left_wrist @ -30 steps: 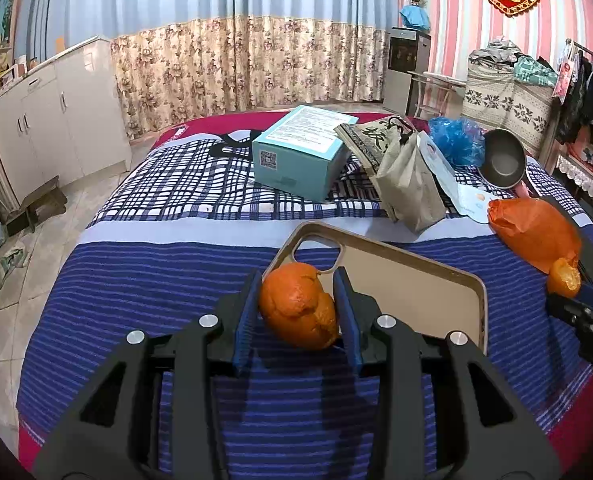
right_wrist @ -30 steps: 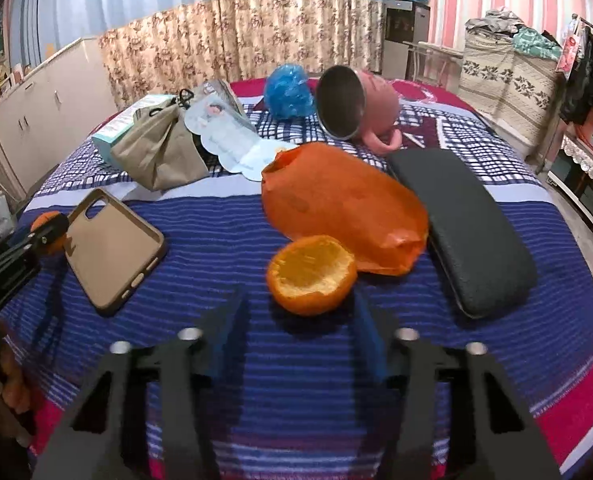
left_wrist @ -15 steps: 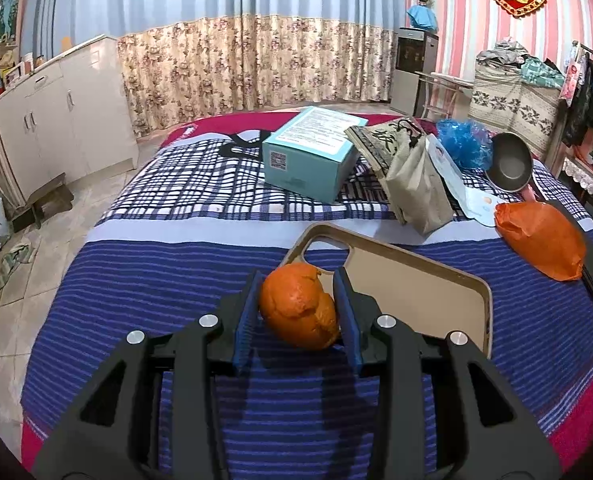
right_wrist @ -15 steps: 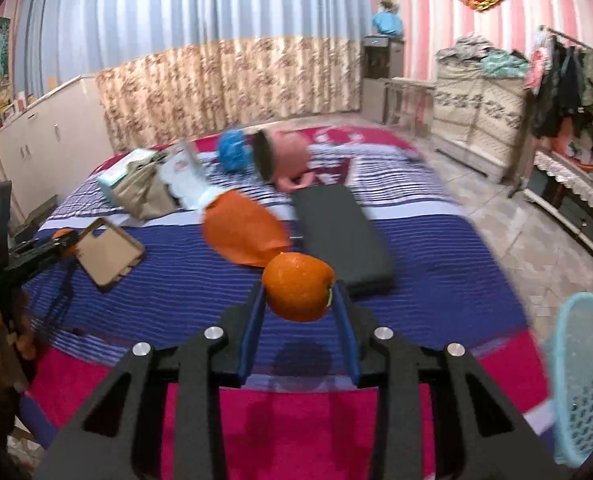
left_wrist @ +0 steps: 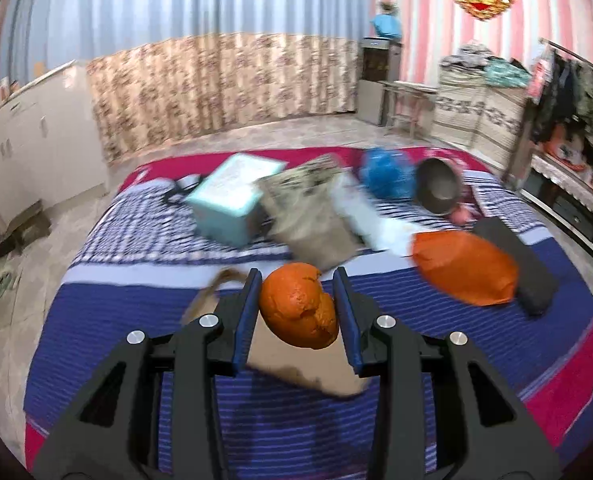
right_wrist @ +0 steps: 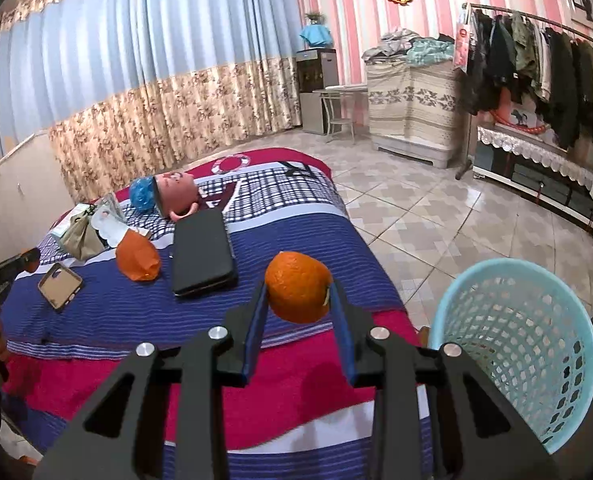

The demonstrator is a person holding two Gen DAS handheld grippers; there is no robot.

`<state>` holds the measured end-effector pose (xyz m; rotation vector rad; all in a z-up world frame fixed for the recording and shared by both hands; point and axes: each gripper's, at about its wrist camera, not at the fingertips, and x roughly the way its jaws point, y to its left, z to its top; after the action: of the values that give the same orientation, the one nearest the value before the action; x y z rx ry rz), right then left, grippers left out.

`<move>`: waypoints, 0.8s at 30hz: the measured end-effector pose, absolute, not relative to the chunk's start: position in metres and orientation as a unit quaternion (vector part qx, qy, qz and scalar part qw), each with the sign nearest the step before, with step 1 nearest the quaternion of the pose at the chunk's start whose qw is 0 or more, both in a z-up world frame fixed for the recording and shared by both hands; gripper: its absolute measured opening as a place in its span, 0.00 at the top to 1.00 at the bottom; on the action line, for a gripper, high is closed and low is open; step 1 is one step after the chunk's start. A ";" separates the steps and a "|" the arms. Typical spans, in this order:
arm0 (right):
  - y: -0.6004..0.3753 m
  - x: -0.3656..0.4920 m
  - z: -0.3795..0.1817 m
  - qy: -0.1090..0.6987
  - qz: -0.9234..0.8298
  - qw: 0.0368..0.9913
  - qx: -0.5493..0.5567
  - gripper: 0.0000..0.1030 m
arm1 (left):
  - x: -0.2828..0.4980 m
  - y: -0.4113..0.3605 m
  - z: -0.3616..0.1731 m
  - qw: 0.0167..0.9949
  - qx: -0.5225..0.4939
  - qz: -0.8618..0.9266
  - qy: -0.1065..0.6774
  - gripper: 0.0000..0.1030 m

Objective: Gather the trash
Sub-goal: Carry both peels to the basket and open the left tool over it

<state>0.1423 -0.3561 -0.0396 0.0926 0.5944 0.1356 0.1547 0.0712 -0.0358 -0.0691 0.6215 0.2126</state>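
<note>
Gripping one orange peel half each, both grippers were clamped shut on trash. Right gripper (right_wrist: 299, 312) pinched its peel cup (right_wrist: 298, 293) between the blue pads, held in the air past the bed's edge; the light-blue mesh basket (right_wrist: 512, 344) stood on the floor just right of and below the fingers, so the grip looked like a carry toward a drop, not yet over the rim. Left gripper (left_wrist: 298, 312) squeezed the other peel (left_wrist: 299, 311) the same way, lifted above the tan phone case (left_wrist: 296, 364) that lay directly under its fingertips. Holding it clear of the bed (left_wrist: 136, 320) probably kept the case from dragging along.

Farther ahead of the left gripper, to the right: an orange plastic bag (left_wrist: 464, 272) and a black case (left_wrist: 516, 256), touching. Beyond those: a teal box (left_wrist: 232, 204), a tan pouch (left_wrist: 316, 224), a blue bag (left_wrist: 384, 176) and a tipped pink mug (left_wrist: 440, 192). The orange bag was likely the next pickup.
</note>
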 end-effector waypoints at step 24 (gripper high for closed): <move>-0.555 0.104 -0.041 0.264 -0.148 0.946 0.119 0.70 | 0.185 -0.270 -0.028 0.927 0.065 -0.227 0.293 0.65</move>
<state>0.1039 -0.5555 -0.0411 0.2430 0.5373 -0.3017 0.1854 -0.2703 -0.0284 0.1327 0.5998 -0.4661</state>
